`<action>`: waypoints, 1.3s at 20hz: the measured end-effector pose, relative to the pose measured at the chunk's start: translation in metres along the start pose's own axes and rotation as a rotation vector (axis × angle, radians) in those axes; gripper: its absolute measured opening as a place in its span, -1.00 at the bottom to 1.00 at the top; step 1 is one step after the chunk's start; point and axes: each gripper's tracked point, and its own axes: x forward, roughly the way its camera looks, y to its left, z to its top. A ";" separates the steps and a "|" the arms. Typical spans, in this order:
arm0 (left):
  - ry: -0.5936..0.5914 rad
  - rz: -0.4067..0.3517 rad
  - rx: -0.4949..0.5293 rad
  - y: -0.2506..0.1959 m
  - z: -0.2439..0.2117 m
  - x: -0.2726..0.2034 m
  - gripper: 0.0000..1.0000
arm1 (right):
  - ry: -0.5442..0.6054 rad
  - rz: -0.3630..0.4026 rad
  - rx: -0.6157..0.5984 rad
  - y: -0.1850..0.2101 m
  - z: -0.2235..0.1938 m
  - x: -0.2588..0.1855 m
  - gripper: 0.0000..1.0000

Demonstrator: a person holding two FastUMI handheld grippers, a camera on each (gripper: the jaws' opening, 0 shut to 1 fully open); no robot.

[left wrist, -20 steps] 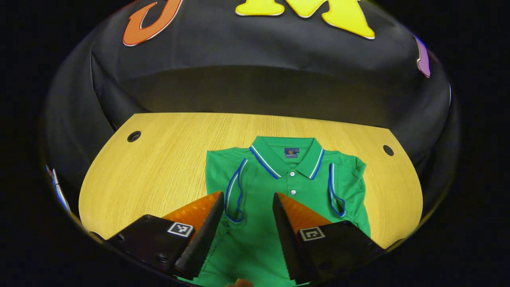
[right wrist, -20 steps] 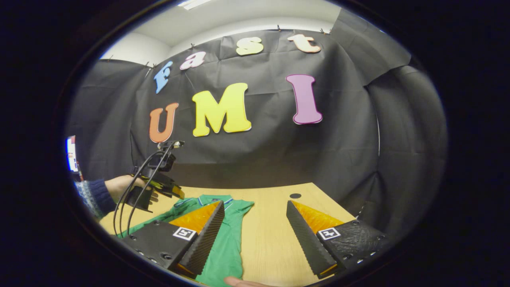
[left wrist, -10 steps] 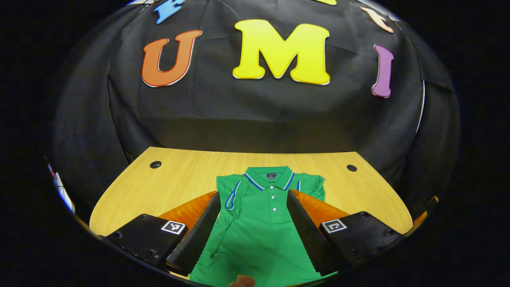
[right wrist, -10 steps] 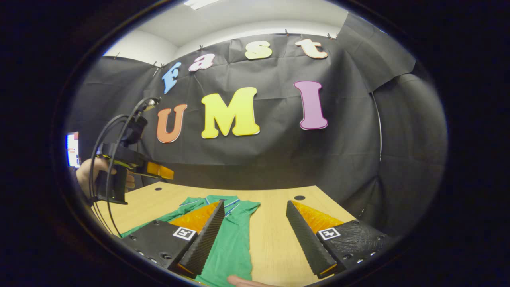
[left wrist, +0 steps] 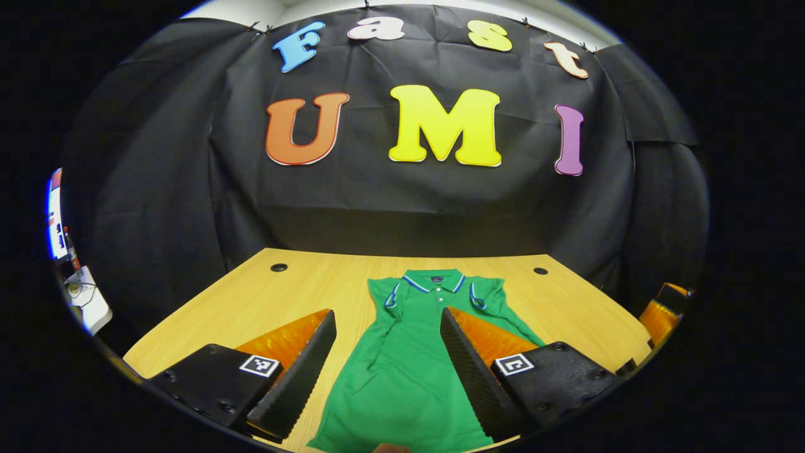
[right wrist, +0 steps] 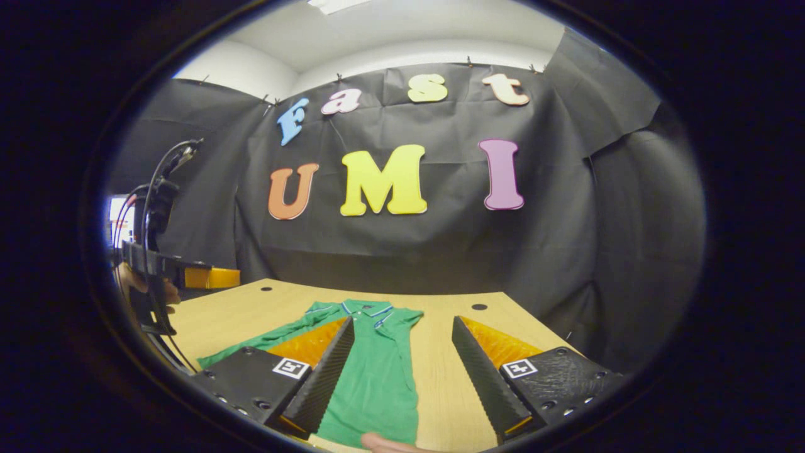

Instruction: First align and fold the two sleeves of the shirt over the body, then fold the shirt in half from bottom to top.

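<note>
A green polo shirt (left wrist: 409, 371) lies flat on the wooden table (left wrist: 283, 296), collar (left wrist: 434, 280) toward the far wall. Both short sleeves are folded in over the chest, their blue-and-white trim beside the collar. My left gripper (left wrist: 387, 313) hovers open above the shirt's lower half, holding nothing. In the right gripper view the shirt (right wrist: 377, 377) sits left of centre, and my right gripper (right wrist: 402, 319) is open and empty over its right edge. The left gripper (right wrist: 210, 277), held by a hand, hangs in the air at the far left, above the table's left edge.
The table has a cable hole at each far corner (left wrist: 278, 267) (left wrist: 540, 271). Bare wood lies on both sides of the shirt. The black cloth wall closes the back and sides. A white object (left wrist: 88, 302) sits beyond the table's left edge.
Both grippers have drawn back from the shirt and tilted upward, so the shirt looks smaller and farther. The left gripper has lifted and moved away to the left in the right gripper view. The shirt lies unchanged.
</note>
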 end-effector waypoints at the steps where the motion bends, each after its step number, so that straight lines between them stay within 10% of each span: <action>1: -0.005 0.016 -0.008 0.008 -0.010 -0.006 1.00 | -0.018 -0.027 0.012 -0.005 0.001 -0.005 0.90; 11: 0.089 -0.023 -0.094 0.029 -0.109 -0.033 1.00 | 0.141 -0.161 -0.030 -0.022 -0.092 -0.014 0.86; 26: 0.298 -0.053 -0.048 0.036 -0.203 -0.047 1.00 | 0.482 -0.084 -0.021 -0.008 -0.207 -0.034 0.92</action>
